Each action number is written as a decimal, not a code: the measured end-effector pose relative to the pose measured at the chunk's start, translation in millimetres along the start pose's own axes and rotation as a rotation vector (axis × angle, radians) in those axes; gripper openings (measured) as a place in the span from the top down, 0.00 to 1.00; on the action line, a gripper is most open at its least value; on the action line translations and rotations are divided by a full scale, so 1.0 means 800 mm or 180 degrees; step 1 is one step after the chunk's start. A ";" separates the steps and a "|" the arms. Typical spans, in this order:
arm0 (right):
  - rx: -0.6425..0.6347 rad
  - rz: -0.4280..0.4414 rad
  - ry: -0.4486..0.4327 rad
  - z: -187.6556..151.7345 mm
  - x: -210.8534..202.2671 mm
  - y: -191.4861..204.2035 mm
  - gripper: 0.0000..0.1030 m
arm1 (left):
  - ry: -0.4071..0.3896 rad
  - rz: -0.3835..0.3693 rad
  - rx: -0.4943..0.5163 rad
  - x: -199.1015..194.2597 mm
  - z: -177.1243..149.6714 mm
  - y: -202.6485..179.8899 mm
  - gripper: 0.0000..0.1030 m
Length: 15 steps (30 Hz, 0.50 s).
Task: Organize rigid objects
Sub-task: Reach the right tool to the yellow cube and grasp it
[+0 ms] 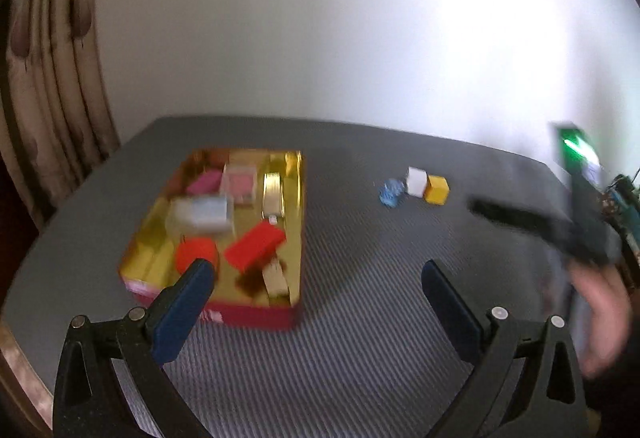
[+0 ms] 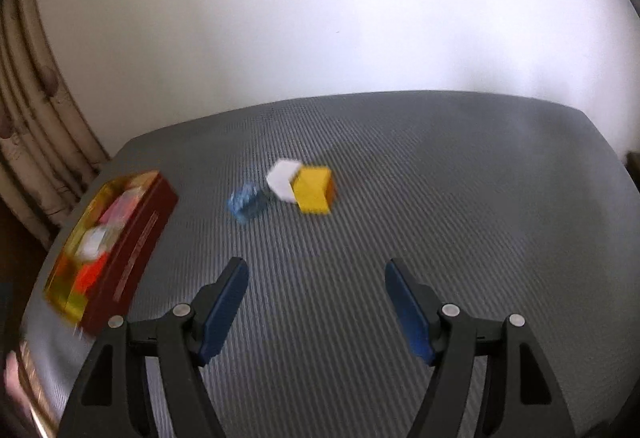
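Meanwhile both tools stand released with nothing between their fingers: the left tool [image 1: 318, 272] above the grey worktop [image 1: 360, 338] beside the gold tin [image 1: 298, 234] holding coloured blocks, the right tool [image 2: 317, 272] short of the blue [image 2: 248, 202], white [image 2: 282, 177] and yellow blocks [image 2: 316, 189].

Gold-lined red tin [image 1: 256, 312], grey ribbed mat [image 1: 360, 318] — yellow [image 2: 314, 189], white [image 2: 282, 177], blue blocks [image 2: 248, 203].
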State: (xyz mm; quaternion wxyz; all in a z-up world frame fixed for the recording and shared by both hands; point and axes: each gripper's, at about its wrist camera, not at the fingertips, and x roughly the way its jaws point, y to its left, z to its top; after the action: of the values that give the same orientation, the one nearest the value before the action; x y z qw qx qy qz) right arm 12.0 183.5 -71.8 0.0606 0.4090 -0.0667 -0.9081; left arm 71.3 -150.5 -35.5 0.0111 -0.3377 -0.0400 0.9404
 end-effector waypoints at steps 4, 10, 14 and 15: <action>-0.0015 -0.0226 0.0185 0.024 0.050 0.013 0.29 | 0.0040 -0.0009 0.0049 -0.003 -0.024 0.014 0.01; 0.0014 -0.0366 0.0271 0.034 0.085 0.016 0.34 | 0.0142 -0.0114 -0.0276 0.006 -0.031 0.053 0.01; -0.0021 -0.0387 0.0385 0.040 0.102 0.011 0.59 | 0.0176 -0.0170 -0.0372 0.007 -0.035 0.062 0.01; -0.0044 -0.0388 0.0409 0.040 0.104 0.012 0.70 | 0.0184 -0.0188 -0.0378 0.006 -0.035 0.063 0.01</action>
State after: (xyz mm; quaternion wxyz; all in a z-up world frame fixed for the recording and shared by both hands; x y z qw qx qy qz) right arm -66.1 162.6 -110.3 0.0122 0.4693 -0.0314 -0.8824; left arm 86.0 -198.3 -64.3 0.0200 -0.3635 -0.1054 0.9254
